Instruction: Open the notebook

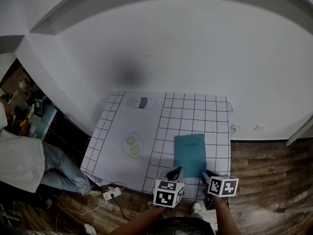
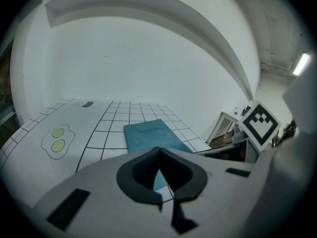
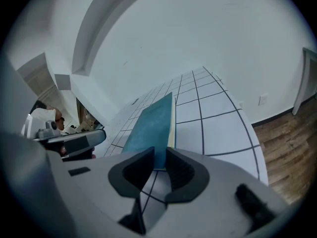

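A teal notebook (image 1: 190,154) lies closed and flat on the white gridded mat (image 1: 195,112), close to the table's near edge. Both grippers hover at its near end. My left gripper (image 1: 176,171) is by the near left corner, its jaws meeting at the tips with nothing held; the notebook (image 2: 148,135) stretches away beyond my left gripper (image 2: 158,151). At the near right corner is my right gripper (image 1: 204,173). In its own view, my right gripper (image 3: 159,155) keeps a narrow gap between the jaws, and the notebook's (image 3: 151,128) near edge shows through it.
The mat carries a printed fried-egg drawing (image 1: 133,144) and a printed can (image 1: 141,103) on its left half. A person sits on the left beside the table (image 1: 19,160). A power strip with cable (image 1: 111,194) lies on the wooden floor (image 1: 264,180).
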A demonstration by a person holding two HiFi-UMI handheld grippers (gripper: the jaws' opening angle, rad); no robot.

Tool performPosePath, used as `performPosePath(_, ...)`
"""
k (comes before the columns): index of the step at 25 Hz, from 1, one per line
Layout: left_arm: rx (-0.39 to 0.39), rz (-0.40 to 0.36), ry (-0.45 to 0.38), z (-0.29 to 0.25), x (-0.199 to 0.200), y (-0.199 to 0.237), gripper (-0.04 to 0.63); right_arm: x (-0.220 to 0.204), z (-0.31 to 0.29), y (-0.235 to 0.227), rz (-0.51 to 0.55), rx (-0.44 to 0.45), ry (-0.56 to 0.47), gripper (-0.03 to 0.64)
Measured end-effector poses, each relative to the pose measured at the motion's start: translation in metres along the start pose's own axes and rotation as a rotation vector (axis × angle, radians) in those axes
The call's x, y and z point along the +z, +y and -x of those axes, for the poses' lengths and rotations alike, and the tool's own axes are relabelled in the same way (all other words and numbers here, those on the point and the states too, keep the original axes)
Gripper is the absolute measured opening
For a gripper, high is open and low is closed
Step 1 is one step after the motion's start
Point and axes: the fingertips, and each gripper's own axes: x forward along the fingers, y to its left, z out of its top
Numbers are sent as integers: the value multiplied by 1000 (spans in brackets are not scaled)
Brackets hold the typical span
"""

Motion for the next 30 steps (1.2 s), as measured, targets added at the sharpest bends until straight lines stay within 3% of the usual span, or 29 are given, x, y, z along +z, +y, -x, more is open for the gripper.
performPosePath(11, 2, 10, -9, 2, 1, 4, 11, 6, 6, 2, -47, 7, -57, 48)
performPosePath(30, -27, 36, -53, 14, 7, 17, 11, 33, 31, 55, 39, 31, -134, 32)
